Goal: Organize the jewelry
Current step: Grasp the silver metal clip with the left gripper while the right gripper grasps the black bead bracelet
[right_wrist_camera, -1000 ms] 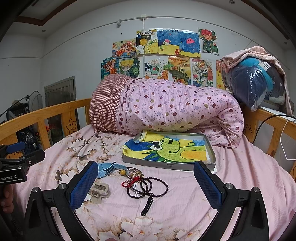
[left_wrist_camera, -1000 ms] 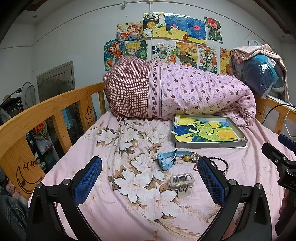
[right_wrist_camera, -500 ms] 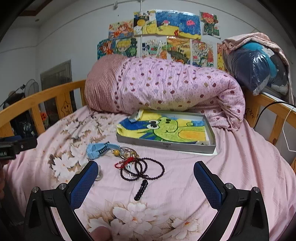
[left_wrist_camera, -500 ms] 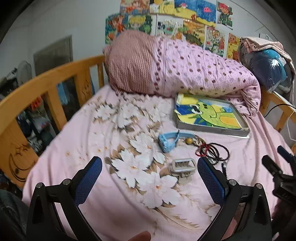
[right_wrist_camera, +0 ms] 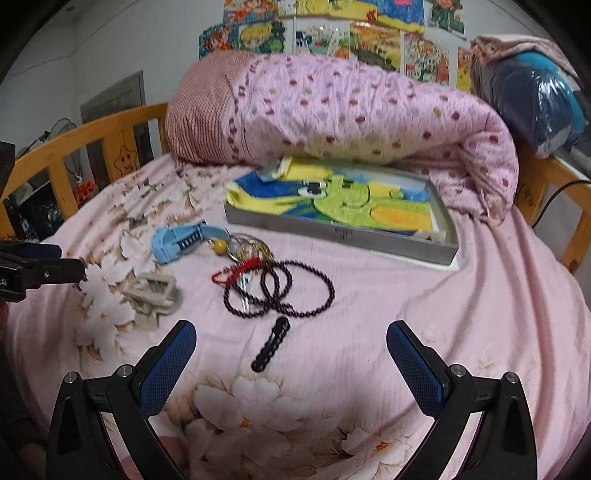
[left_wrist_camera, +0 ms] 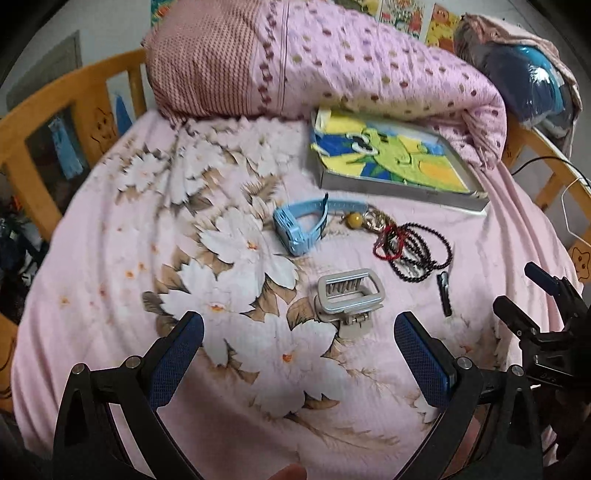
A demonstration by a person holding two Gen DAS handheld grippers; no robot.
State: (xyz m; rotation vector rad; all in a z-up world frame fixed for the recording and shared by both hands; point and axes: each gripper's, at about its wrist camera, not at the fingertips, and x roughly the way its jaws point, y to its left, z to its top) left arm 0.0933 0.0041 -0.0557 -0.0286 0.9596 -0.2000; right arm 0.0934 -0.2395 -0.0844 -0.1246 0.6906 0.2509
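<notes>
Layout: jewelry is left loose on the bed (left_wrist_camera: 110, 236) before the tray (right_wrist_camera: 340, 230), presumably the sorting target | left claw (left_wrist_camera: 299, 350): spread wide, empty, hovering over the hair clip (left_wrist_camera: 349, 295), nothing touched | right claw (right_wrist_camera: 291, 354): released wide, empty, above the black barrette (right_wrist_camera: 271, 343), bead necklace (right_wrist_camera: 280, 291) just beyond.

L tool (left_wrist_camera: 297, 334) wide apart, empty; R tool (right_wrist_camera: 291, 345) same, both angled down.

Rolled quilt (right_wrist_camera: 369, 122) hides the tray's (right_wrist_camera: 332, 232) far rim; wall drawings (right_wrist_camera: 332, 33) cut off.
</notes>
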